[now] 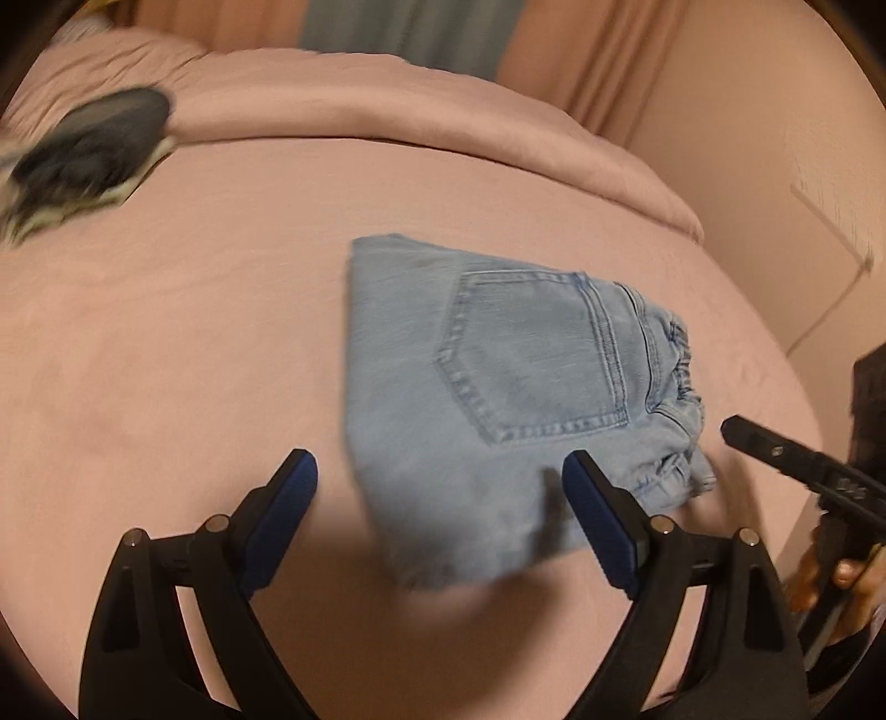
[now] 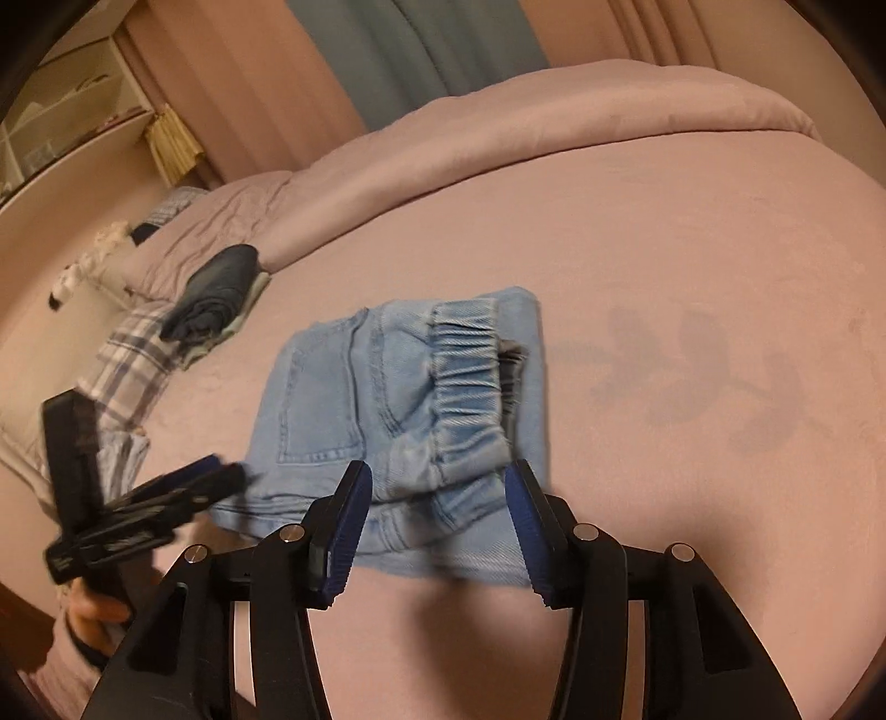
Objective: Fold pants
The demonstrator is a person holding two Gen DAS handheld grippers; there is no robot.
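Light blue denim pants lie folded into a compact stack on the pink bed sheet, back pocket up, elastic waistband to the right. My left gripper is open and empty, just above the near edge of the stack. In the right wrist view the pants show the gathered waistband on top. My right gripper is open and empty, hovering at the stack's near edge. The right gripper also shows at the right in the left wrist view; the left gripper shows at the left in the right wrist view.
A dark folded garment lies on a light cloth at the far left of the bed, next to a plaid fabric. A rolled pink duvet runs along the bed's far side. Curtains hang behind.
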